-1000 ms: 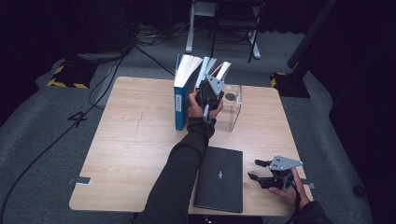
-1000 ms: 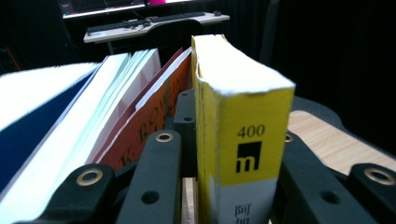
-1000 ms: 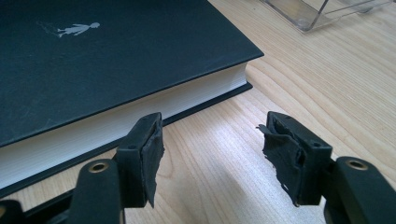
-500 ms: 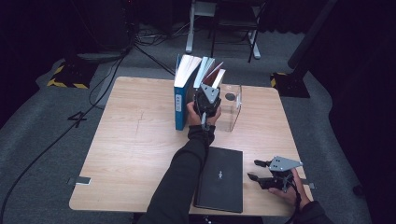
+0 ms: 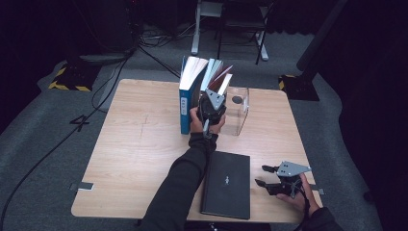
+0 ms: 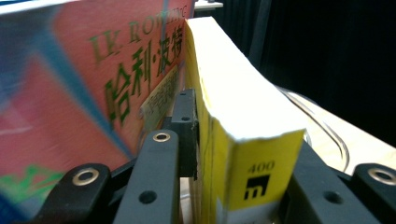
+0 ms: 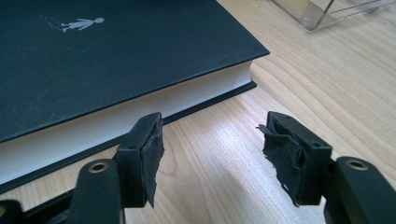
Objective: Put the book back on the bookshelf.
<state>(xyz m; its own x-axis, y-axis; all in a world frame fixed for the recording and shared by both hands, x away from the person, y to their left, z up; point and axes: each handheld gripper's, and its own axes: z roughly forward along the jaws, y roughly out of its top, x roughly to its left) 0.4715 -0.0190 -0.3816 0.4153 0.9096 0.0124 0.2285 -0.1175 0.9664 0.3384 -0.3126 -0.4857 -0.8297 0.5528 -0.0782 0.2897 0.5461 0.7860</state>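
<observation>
The left gripper [image 5: 210,103] is clamped on a yellow-spined paperback [image 6: 247,140] standing upright among the row of books [image 5: 195,91], seemingly just beside the clear acrylic bookend [image 5: 239,111]. The right gripper [image 7: 212,154] rests with jaws apart and empty near the black hardcover [image 7: 102,60] lying flat.

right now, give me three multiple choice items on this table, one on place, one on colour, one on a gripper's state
1. Where does the black hardcover book lie?
A. flat on the wooden table's near edge
B. upright in the clear stand
C. on the floor

2. What colour is the spine of the paperback between the left gripper's jaws?
A. white
B. yellow
C. purple

3. How is the right gripper?
A. shut on the black book
B. open, holding nothing
C. shut on a pen

Answers: 1 A, the high view shows it lying flat near the person. 2 B, the left gripper view shows a yellow spine. 3 B, bare wood shows between its pads.
</observation>
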